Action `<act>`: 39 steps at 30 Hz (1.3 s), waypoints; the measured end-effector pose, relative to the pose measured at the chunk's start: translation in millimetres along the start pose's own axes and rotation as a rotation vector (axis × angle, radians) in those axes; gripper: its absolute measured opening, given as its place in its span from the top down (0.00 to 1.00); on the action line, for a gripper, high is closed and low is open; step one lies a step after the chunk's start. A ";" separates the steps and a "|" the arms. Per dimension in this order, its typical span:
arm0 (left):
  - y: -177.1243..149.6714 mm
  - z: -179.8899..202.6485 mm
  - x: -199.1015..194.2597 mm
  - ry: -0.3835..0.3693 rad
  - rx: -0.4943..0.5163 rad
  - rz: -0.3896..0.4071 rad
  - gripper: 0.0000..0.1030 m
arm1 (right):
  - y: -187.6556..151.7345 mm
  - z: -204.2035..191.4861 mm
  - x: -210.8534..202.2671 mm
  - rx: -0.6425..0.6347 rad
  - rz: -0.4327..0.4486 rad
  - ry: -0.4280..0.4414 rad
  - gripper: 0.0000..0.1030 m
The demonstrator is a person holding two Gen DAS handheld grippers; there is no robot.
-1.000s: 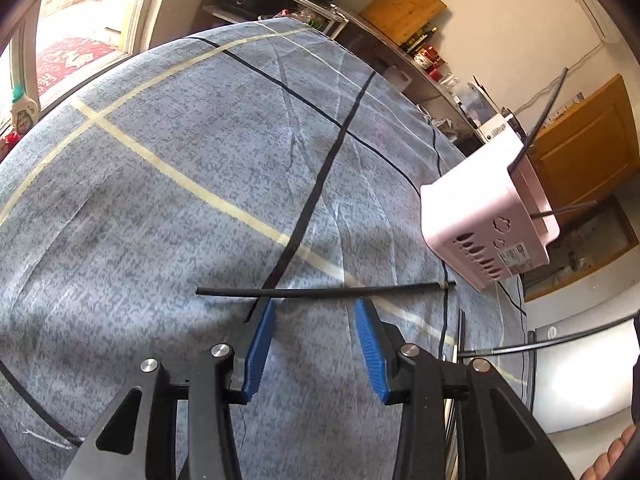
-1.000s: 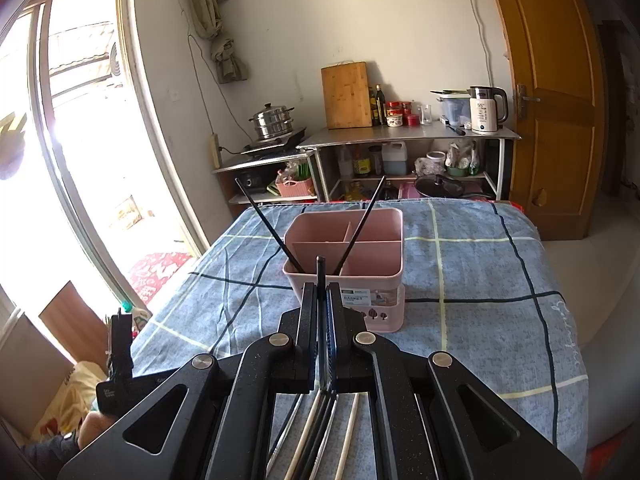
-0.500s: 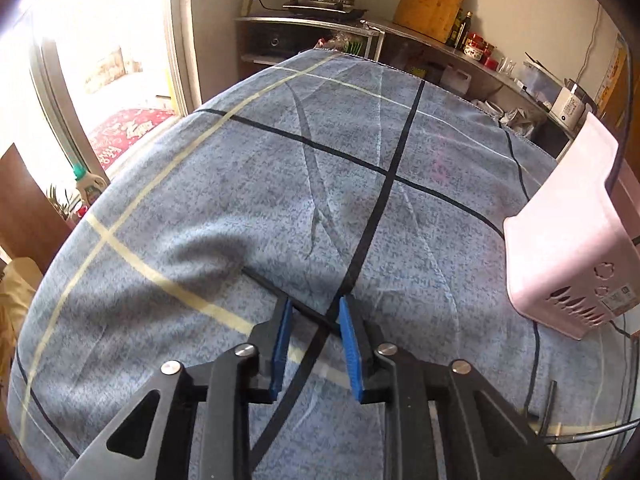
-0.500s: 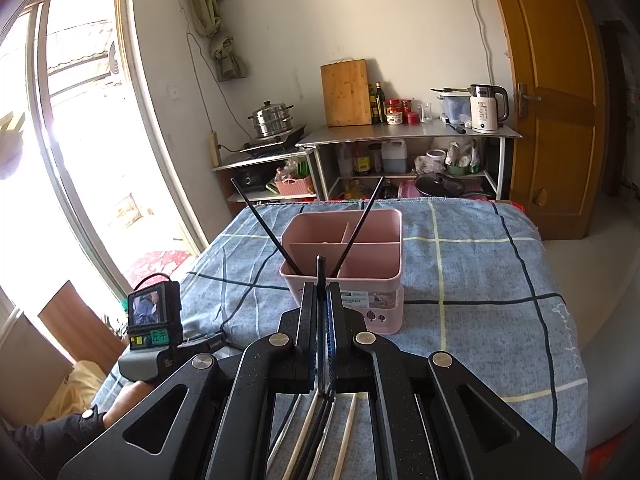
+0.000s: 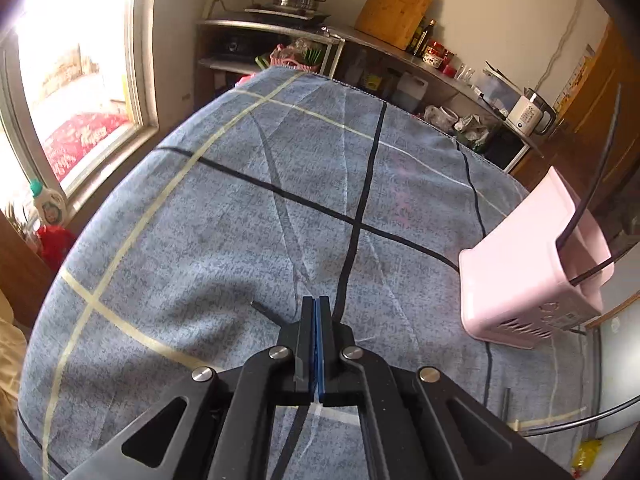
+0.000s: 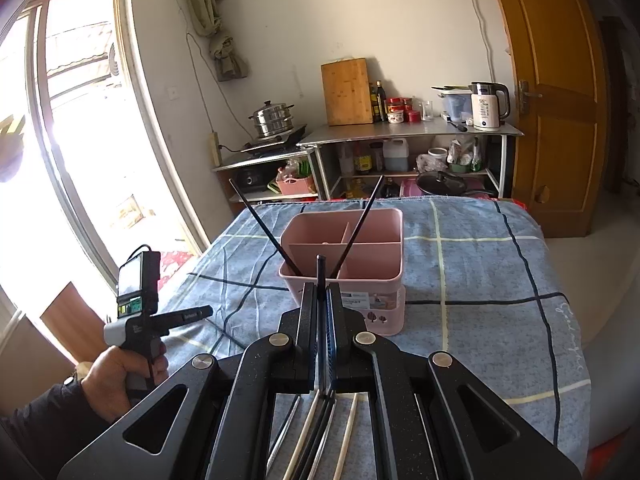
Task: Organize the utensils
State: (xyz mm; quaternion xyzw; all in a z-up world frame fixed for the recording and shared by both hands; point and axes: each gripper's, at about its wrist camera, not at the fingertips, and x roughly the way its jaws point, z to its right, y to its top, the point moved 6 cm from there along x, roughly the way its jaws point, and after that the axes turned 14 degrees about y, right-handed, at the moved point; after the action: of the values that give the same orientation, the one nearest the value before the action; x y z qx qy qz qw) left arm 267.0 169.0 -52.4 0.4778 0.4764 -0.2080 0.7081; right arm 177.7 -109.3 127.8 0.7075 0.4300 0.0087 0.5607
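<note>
My left claw [image 5: 316, 300] is clamped on a black chopstick [image 5: 266, 312] above the bench [image 5: 200, 240]; my right claw [image 6: 320, 286] pinches another black chopstick [image 6: 320, 270] before the pink holder [image 6: 384, 268].

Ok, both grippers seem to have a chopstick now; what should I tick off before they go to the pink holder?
1. Left gripper shut on a black chopstick: ok.
2. Right gripper shut on its own black chopstick: ok.
3. Pink holder upright on the tablecloth: ok.
4. Room in the front compartment, which already holds two leaning chopsticks: ok.
5. Left chopstick clear of the cloth: cannot tell.
6. More chopsticks waiting below the right gripper: ok.
</note>
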 end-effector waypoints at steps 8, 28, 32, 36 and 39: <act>-15.5 -6.5 36.2 0.004 -0.143 -0.186 0.79 | 1.0 0.7 2.1 -0.006 -0.005 0.005 0.96; 21.6 36.4 0.4 0.112 0.070 0.039 0.96 | 1.2 2.4 3.3 0.011 0.001 0.014 0.96; 32.5 48.9 -50.5 -0.021 0.109 0.147 0.96 | 3.7 -0.4 0.6 0.007 0.011 0.018 0.96; 38.1 63.8 -98.0 -0.158 0.167 0.248 0.96 | 8.0 -2.8 -3.5 -0.003 0.026 0.018 0.96; 36.4 73.6 -126.5 -0.217 0.209 0.314 0.96 | 10.1 -3.8 -4.4 -0.012 0.031 0.009 0.96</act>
State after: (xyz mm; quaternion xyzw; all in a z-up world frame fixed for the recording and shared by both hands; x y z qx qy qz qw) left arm 271.2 100.9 82.1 0.5919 0.2931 -0.1934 0.7255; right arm 179.2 -109.0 139.3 0.7107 0.4216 0.0233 0.5627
